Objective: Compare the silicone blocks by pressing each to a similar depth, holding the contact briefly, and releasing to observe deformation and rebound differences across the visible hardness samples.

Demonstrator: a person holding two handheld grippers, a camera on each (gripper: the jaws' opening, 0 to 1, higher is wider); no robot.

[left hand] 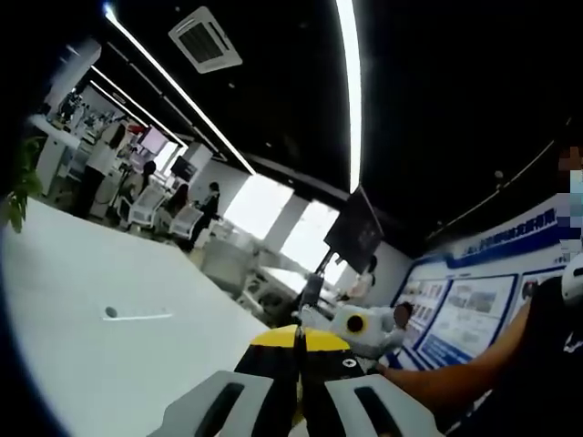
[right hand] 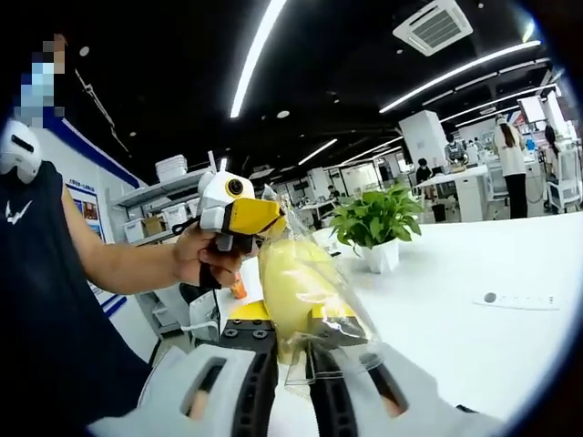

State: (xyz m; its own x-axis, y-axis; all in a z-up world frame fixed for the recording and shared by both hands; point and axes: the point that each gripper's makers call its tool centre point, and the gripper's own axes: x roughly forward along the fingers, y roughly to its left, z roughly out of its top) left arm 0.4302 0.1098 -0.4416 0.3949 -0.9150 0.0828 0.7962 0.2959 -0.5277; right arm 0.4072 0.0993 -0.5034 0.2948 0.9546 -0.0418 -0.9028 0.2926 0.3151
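Pinched between the right gripper's jaws hangs a clear bag holding a yellow silicone block, long axis upright, above the white bench's near edge — the left gripper, jaws pressed together, hovers just beside it, up-left, nearer the person.

We are in a large open-plan office or lab hall. Above us runs a dark ceiling with long light strips and a cassette air-conditioning unit. A broad white bench carries a potted plant. Farther off we see rows of white desks with chairs, people standing at them, shelving, and blue display boards along one wall.
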